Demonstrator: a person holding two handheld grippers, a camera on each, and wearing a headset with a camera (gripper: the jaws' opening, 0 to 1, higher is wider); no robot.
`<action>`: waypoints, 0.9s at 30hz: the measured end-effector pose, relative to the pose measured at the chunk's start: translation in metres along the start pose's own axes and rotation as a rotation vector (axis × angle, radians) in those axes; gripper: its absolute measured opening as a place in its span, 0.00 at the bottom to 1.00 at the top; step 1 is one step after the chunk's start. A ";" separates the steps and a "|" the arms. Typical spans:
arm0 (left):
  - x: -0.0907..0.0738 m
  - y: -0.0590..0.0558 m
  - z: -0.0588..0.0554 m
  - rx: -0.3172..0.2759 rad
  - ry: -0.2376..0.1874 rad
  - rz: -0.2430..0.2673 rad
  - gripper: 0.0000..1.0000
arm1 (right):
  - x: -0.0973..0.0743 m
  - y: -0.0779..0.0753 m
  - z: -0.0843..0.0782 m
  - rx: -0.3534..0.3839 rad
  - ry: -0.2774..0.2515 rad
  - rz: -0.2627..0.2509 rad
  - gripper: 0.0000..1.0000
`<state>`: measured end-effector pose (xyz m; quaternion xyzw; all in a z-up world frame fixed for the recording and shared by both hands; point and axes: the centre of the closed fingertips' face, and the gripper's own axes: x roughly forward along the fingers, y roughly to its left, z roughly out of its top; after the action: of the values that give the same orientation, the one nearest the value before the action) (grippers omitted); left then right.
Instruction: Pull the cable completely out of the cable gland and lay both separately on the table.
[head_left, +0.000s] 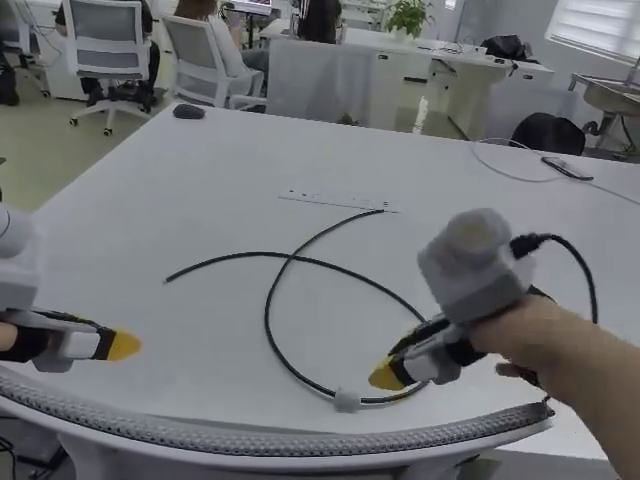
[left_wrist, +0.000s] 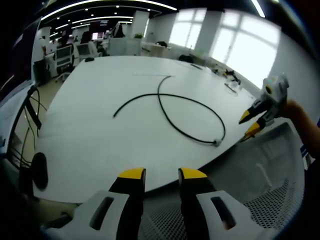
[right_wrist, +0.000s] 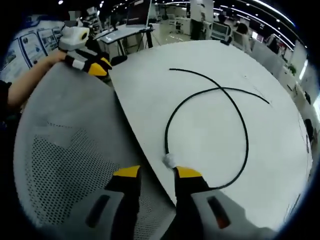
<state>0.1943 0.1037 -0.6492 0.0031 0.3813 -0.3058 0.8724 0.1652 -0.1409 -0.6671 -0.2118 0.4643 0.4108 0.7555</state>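
Note:
A long black cable (head_left: 300, 262) lies looped and crossing itself on the white table (head_left: 200, 200). One end of it sits in a small pale cable gland (head_left: 347, 400) near the table's front edge. My right gripper (head_left: 392, 376) is just right of the gland, low over the table, open with nothing between its jaws. In the right gripper view the gland (right_wrist: 170, 160) lies just ahead of the right gripper (right_wrist: 157, 172), and the cable (right_wrist: 240, 120) curves away. My left gripper (head_left: 122, 345) hovers at the front left edge, open and empty, far from the cable (left_wrist: 190, 102) and gland (left_wrist: 216, 143).
A grey mesh chair back (head_left: 250, 435) runs along the table's front edge. A thin white strip (head_left: 340, 200) lies behind the cable, a dark mouse (head_left: 188, 111) at the far left, a phone (head_left: 565, 168) at the far right. Office chairs (head_left: 105, 40) stand beyond.

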 end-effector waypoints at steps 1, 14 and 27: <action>0.000 0.000 0.000 0.000 -0.002 0.001 0.27 | 0.013 -0.004 -0.001 -0.021 0.048 0.003 0.27; 0.000 -0.003 0.001 0.011 -0.002 -0.016 0.30 | 0.082 -0.024 -0.034 -0.231 0.239 0.065 0.23; 0.020 -0.092 0.061 0.688 -0.028 -0.194 0.26 | 0.086 -0.025 -0.045 -0.275 0.264 0.052 0.13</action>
<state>0.1960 0.0039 -0.5979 0.2562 0.2427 -0.4978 0.7922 0.1816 -0.1502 -0.7654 -0.3529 0.5041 0.4586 0.6411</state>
